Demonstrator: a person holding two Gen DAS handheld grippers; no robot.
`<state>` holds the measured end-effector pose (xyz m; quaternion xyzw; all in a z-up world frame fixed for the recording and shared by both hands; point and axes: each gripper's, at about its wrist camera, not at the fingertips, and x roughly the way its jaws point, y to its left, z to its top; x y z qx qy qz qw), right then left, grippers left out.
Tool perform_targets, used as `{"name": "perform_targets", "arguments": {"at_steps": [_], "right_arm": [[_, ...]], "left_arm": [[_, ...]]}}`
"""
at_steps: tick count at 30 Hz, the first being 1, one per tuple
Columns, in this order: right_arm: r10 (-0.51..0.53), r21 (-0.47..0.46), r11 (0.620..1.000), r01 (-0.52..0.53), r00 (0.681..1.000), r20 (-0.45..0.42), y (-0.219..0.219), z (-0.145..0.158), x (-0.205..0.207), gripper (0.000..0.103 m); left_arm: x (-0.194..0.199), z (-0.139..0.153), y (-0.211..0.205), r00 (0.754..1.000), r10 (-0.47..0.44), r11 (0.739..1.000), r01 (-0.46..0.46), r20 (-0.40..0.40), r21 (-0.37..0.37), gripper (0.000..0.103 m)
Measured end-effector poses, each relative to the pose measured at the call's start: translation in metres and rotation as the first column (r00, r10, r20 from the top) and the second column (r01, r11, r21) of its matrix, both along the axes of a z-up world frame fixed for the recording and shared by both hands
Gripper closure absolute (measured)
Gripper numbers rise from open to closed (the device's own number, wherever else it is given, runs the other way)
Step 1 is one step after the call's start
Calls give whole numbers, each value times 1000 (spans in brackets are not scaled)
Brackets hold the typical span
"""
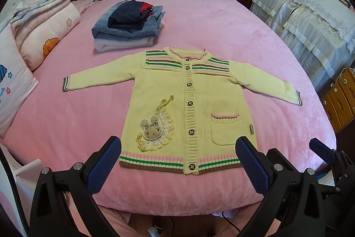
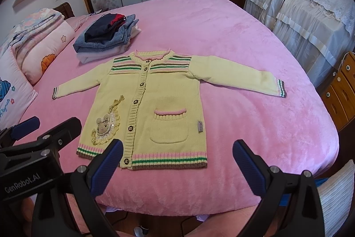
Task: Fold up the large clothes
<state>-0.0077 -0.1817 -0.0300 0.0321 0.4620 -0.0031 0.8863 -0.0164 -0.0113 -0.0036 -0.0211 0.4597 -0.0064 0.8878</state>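
Yellow cardigan (image 1: 188, 108) lies flat, front up, buttoned, sleeves spread, on pink bed (image 1: 221, 21) w/ hem at near edge. Left gripper (image 1: 178, 164) fingers wide open, empty, above hem; right gripper (image 2: 177, 164) same, wide open, holding nothing. Folded clothes stack (image 1: 128, 26) sits just beyond collar, left

Cardigan (image 1: 188, 108) flat on bed (image 1: 255, 37)
Left tongs (image 1: 178, 161) gape above its hem; clothes pile (image 1: 128, 26) beyond.
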Motion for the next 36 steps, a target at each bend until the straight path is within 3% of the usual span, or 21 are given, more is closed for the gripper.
{"name": "perform_targets", "arguments": {"at_steps": [26,36], "right_arm": [[-18,26,999,19,1000,-23,-11,-10,4,3],[-25,44,999,26,999,-30,-20,-14,10,3]], "left_arm": [[4,-6,-4,1000,4,1000,-4,-12,-6,1],[14,-6,3,1000,17,996,-19,-21,-82,1]]}}
